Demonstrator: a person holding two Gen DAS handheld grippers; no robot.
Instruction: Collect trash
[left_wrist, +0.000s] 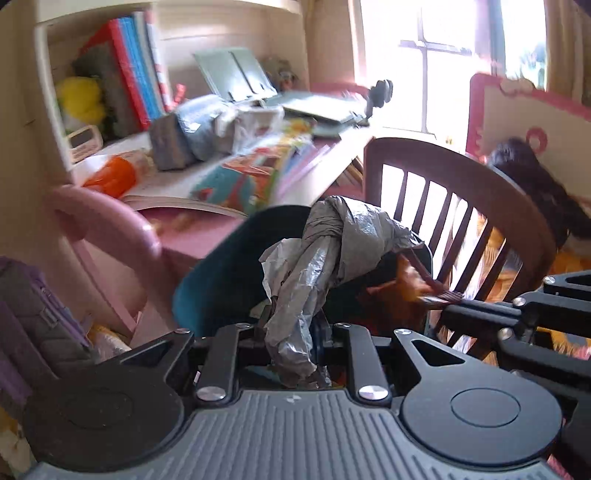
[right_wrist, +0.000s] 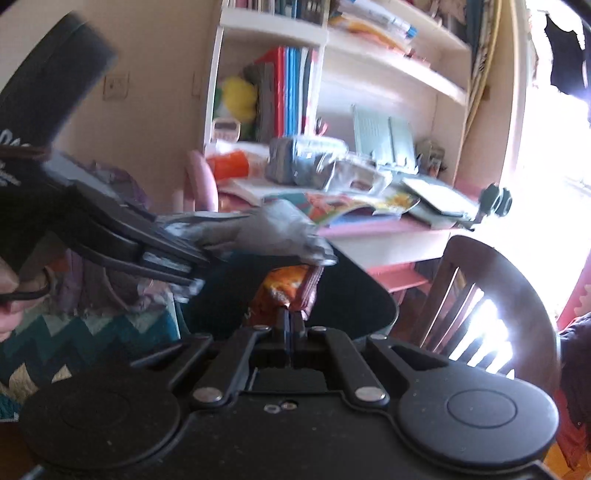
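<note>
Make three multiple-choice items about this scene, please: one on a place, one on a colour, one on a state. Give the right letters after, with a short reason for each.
1. Where is the orange snack wrapper?
A. on the pink desk
B. clamped in the right gripper over the dark bin
C. on the shelf beside the books

2. What colour is the knotted plastic bag that the left gripper holds?
A. grey
B. yellow
C. red

3. How do the right gripper's jaws stand?
A. wide open
B. shut on the wrapper
C. out of view

Answers:
1 B: the right wrist view shows the wrapper pinched at the fingertips, with the dark bin below it.
2 A: the bag's crinkled film reads grey in both views.
3 B: the two fingers meet with the wrapper's edge between them.
</note>
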